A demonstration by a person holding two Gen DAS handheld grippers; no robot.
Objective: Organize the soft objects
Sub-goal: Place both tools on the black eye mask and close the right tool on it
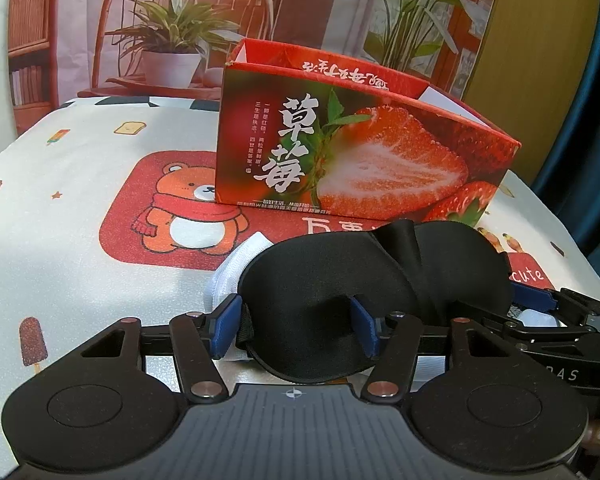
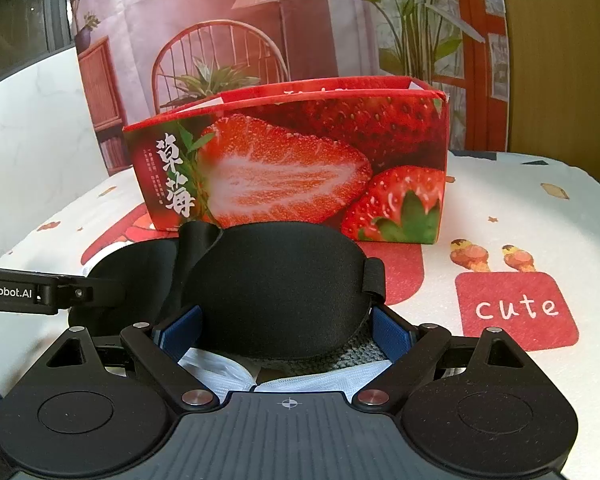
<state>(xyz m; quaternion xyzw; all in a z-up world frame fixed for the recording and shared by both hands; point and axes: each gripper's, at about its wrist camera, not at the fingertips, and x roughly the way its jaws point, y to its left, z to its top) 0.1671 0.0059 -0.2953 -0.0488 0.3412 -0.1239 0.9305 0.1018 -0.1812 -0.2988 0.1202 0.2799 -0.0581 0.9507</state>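
1. Surface and room: a table under a cream tablecloth point(image 1: 80, 208) printed with a scarfed bear point(image 1: 192, 212), ice lollies and a red "cute" patch point(image 2: 516, 310). Behind it hangs a printed backdrop point(image 1: 172, 24) showing a rattan chair, potted plants and red shelving. An open-topped strawberry box point(image 1: 356, 148) stands on the cloth at 12 o'clock from both grippers.

2. Task items: a black sleep mask point(image 1: 376, 276) lies on top of a small pile just in front of the box, at about 1 o'clock in the left view. Under it are a white mesh cloth point(image 1: 236, 268) and a grey knitted piece point(image 2: 332, 354).

3. Left gripper point(image 1: 296, 326): its blue-padded fingers point(image 1: 229, 326) stand partly apart around the near lobe of the mask, one pad on each side, both touching the fabric. Whether they press it firmly cannot be told.

4. Right gripper point(image 2: 286, 330): its fingers point(image 2: 390, 334) are spread fairly wide, flanking the mask's other lobe at its edges; a clamped hold is not evident. The white cloth and grey knit lie between them, below the mask.

5. Hard to make out: the box's inside is hidden by its front wall. The white cloth and knit are mostly covered, so their shapes are unclear. Each gripper shows only partly in the other's view, at 3 and 9 o'clock.
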